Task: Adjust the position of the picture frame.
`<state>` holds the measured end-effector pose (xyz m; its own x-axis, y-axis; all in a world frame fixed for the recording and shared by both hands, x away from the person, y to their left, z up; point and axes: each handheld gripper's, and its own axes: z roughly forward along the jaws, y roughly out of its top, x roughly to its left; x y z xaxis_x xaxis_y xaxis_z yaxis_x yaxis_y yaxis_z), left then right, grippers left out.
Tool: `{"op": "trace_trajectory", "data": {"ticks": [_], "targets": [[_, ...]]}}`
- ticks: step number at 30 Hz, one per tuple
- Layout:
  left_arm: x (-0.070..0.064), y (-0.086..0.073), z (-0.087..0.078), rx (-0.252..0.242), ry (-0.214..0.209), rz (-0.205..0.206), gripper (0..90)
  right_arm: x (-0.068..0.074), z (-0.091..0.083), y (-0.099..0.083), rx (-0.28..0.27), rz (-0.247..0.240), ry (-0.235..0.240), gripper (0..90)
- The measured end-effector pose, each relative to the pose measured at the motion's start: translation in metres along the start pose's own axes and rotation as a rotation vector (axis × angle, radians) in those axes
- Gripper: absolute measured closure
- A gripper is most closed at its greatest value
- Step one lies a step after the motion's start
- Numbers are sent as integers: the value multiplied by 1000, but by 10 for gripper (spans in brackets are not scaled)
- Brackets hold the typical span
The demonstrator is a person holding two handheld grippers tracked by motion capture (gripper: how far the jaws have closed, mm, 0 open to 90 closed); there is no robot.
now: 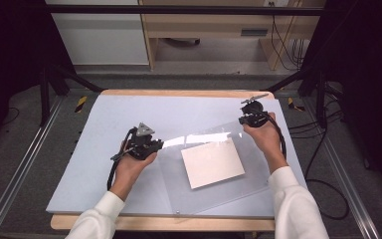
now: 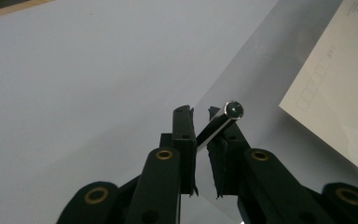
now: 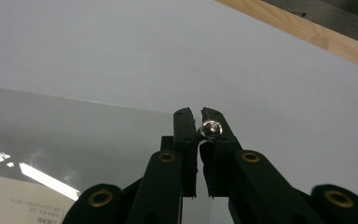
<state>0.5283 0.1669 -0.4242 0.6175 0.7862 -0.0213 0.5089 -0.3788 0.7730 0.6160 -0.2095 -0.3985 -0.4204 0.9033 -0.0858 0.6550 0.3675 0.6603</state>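
White sleeves (image 1: 298, 204); black jaws, brass screws (image 2: 164, 154).

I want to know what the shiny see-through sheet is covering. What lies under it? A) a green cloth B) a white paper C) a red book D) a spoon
B: a white paper with faint print lies flat beneath the clear sheet, whose corners both grippers, left and right, are pinching.

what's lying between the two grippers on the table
In the high view, a white paper sheet under the clear acrylic plate lies between left gripper and right gripper.
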Motion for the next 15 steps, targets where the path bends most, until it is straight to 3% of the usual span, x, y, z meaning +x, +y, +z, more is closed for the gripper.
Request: {"op": "trace_trajectory", "data": {"ticks": [15], "targets": [[11, -2, -11, 6, 8, 2, 803, 13, -1, 3, 4, -6, 16, 851]]}}
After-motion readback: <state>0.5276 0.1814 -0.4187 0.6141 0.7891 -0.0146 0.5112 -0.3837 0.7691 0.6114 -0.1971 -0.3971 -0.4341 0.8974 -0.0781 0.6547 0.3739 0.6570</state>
